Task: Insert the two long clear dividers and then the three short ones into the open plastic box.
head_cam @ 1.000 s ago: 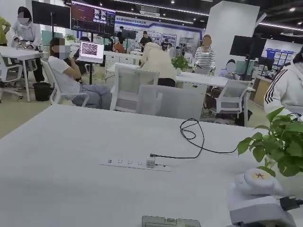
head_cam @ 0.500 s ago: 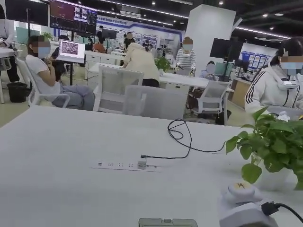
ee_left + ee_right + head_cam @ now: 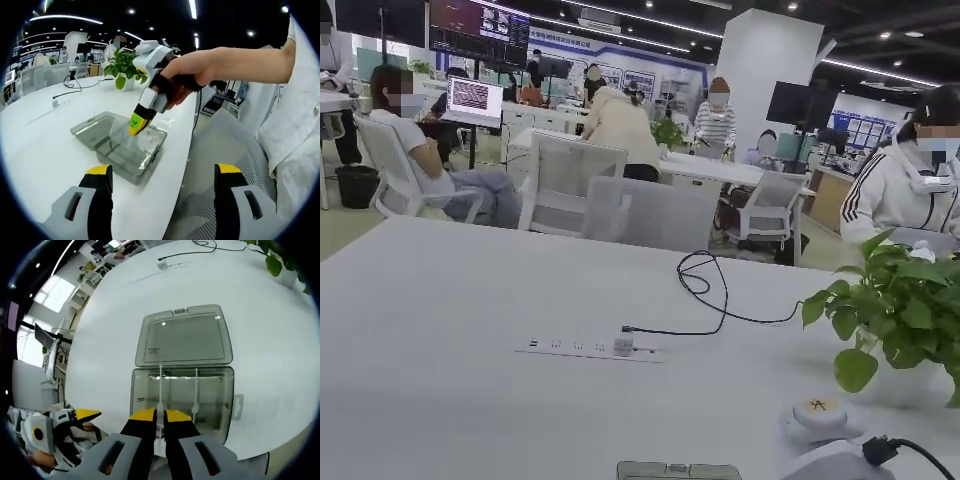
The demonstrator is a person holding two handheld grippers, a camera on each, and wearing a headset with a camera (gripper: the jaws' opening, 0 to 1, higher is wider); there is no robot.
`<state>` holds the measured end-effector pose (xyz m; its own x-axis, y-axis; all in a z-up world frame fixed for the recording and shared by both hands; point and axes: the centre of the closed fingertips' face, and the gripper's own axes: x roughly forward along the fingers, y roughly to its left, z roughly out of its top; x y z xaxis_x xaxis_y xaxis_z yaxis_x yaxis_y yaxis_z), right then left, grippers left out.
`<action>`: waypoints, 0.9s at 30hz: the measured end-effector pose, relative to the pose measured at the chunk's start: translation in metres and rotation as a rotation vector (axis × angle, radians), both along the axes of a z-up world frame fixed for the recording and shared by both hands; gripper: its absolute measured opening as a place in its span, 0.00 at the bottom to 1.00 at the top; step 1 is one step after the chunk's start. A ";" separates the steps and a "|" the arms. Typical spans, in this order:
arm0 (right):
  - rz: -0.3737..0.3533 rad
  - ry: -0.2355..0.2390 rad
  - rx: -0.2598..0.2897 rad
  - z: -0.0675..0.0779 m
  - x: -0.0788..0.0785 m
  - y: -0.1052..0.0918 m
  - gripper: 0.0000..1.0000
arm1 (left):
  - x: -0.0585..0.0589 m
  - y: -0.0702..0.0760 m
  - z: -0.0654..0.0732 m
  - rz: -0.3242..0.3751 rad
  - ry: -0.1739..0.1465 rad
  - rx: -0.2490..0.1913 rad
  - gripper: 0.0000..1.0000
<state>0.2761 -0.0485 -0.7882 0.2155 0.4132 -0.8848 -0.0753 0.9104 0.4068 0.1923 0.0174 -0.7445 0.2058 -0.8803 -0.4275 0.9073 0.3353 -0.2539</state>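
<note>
Box (image 3: pixel 134 395): open, lid laid back, by the near edge of the worktop (image 3: pixel 260 330).
Right gripper (image 3: pixel 159 421): pinched tight on a long divider (image 3: pixel 160 385) standing in box.
Left gripper (image 3: pixel 163 171): spread wide, empty.
Progress: other long divider (image 3: pixel 196 390) apparently seated; three short ones outstanding.

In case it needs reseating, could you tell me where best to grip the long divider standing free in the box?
I'd pinch its top edge from straight above, jaws across its thin faces: the divider stands upright on edge inside the box, so likely only that edge is open to reach.
</note>
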 end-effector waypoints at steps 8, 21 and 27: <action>0.012 0.006 -0.021 -0.005 0.002 -0.002 0.07 | -0.001 -0.001 0.000 0.000 0.008 -0.006 0.85; 0.037 -0.006 -0.048 -0.008 0.004 0.000 0.07 | 0.001 -0.001 0.000 0.001 0.016 -0.006 0.84; 0.060 -0.012 -0.066 -0.010 0.005 0.002 0.07 | 0.001 -0.001 -0.001 0.000 0.017 -0.006 0.85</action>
<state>0.2808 -0.0463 -0.7981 0.2027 0.3666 -0.9080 -0.1349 0.9289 0.3449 0.1936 0.0163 -0.7458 0.1986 -0.8831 -0.4252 0.9028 0.3337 -0.2713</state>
